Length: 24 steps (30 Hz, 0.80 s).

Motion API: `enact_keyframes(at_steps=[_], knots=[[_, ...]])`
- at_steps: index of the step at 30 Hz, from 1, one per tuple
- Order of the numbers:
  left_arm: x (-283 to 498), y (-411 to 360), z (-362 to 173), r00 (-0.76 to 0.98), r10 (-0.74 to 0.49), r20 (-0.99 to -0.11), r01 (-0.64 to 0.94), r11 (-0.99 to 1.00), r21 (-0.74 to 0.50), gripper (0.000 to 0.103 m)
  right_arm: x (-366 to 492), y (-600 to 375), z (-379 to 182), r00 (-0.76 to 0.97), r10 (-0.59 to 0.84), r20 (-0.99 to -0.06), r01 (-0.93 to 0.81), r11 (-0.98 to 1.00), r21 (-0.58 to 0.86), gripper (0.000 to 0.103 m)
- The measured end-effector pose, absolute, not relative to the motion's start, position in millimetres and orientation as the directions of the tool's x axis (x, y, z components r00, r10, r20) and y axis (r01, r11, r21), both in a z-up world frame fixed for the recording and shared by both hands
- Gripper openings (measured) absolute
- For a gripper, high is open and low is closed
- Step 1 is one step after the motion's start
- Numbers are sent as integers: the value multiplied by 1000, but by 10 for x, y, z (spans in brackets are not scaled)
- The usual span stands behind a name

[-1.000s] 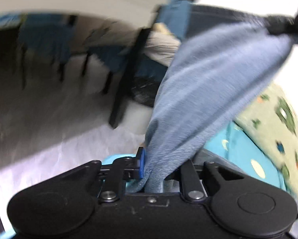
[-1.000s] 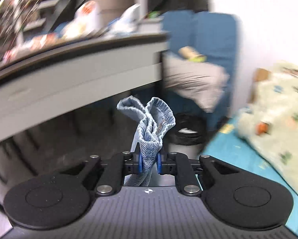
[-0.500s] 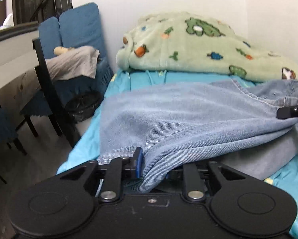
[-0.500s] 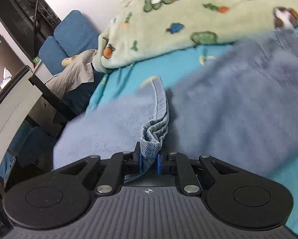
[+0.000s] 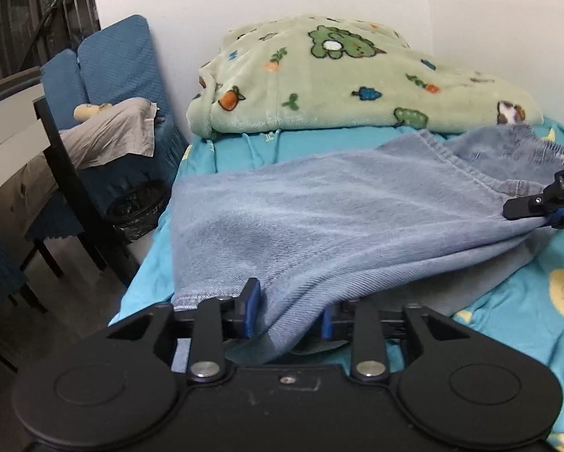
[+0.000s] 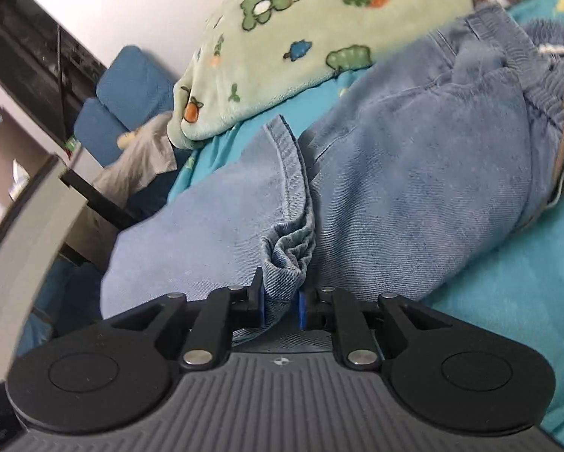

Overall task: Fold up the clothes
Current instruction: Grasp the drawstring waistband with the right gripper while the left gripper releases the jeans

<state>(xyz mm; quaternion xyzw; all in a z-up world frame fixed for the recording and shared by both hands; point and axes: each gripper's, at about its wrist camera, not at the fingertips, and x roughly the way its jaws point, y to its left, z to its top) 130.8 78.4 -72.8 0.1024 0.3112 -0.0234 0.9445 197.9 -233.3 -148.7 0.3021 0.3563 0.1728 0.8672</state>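
A pair of light blue jeans lies spread over the turquoise bed sheet, a leg folded over the rest. My left gripper has a fold of the jeans between its pads, which stand somewhat apart. My right gripper is shut on a bunched hem of the jeans, low over the bed. The right gripper also shows in the left wrist view at the far right, holding the cloth's edge. The waistband lies at the right.
A green cartoon-print fleece blanket is heaped at the head of the bed against the white wall. Left of the bed stand blue chairs with a grey garment, a black-bagged bin, and a desk.
The jeans, held up in the air a second ago, have come down flat onto the bed. Both grippers have lowered with them, and the left jaws now stand wider.
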Motion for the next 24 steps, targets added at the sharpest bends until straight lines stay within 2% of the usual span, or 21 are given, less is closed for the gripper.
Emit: enact_keyframes(at_steps=[1,4,8,10,12,18,24], knots=[[1275,790,-681,803,15,-596,100,982,159,40,1959,-2355,-1430,686,516,-514,-89,760,644,25],[1107,695,-531,805,21,-593,80,987,143,45,1902,-2488,-1230,714,484,-506,-95,783,615,42],[827,522,-273,868,-10,-497,72,992,104,66,1871,-2914,-1062,758,425,-495,-36,785,618,48],[803,458,-210,884,-16,-467,61,995,82,66,1840,-3191,-1031,778,374,-506,25,785,619,64],[886,421,-213,888,-20,-459,40,999,34,66,1829,-3471,-1069,789,329,-518,86,776,624,73],[1396,390,-521,841,102,-532,-88,995,52,65,1865,-4030,-1568,770,299,-563,291,620,728,75],[1700,473,-787,770,121,-626,-121,992,43,65,2031,-4105,-1836,804,331,-493,309,476,824,76]])
